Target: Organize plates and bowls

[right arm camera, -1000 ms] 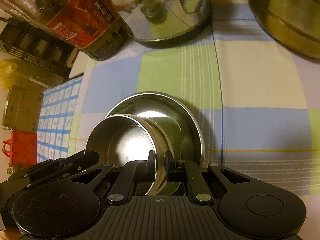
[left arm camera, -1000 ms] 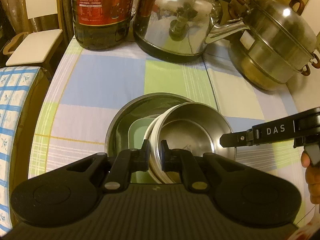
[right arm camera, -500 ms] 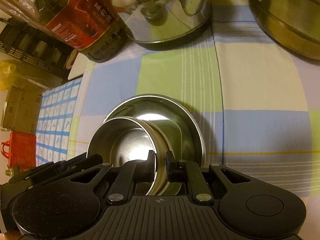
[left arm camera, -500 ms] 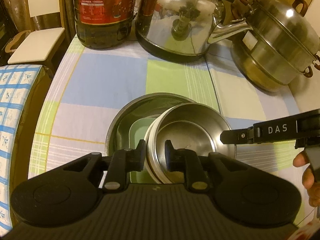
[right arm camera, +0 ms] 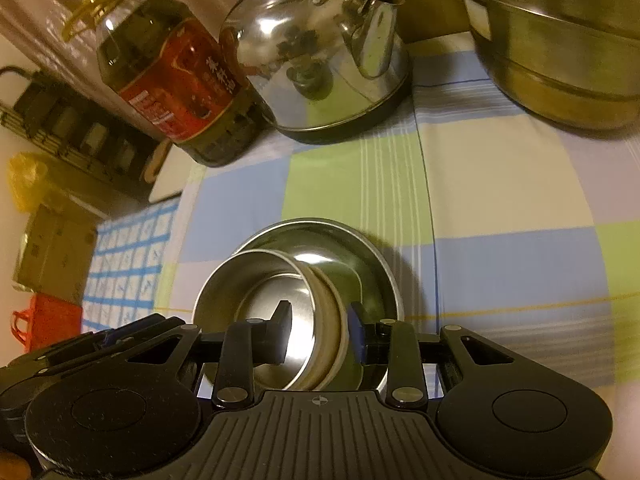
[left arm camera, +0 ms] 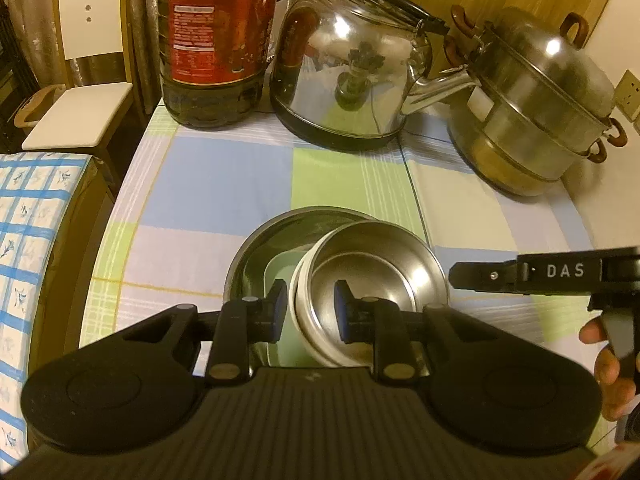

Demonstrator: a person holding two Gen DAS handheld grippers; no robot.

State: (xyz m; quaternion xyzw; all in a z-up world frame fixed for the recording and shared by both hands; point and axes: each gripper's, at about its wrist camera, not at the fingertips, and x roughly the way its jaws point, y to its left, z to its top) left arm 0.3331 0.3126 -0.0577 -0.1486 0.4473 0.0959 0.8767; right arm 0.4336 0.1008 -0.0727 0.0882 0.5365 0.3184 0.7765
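At the bottom centre of each wrist view, the left gripper and right gripper have just been opening; each straddles the rim of the small steel bowl with its pads clear of it. That bowl sits tilted inside the larger steel bowl at lower centre on the checked worktop. Farther up stand an oil bottle, kettle and steamer pot.

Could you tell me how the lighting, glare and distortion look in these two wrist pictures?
Left wrist view: warm yellowish light, bright glare spots on the kettle and steamer pot, fisheye bending of the tablecloth edges, dark corners. Right wrist view: same warm cast, a strong highlight inside the large steel bowl, some smear on the tablecloth at the right edge.
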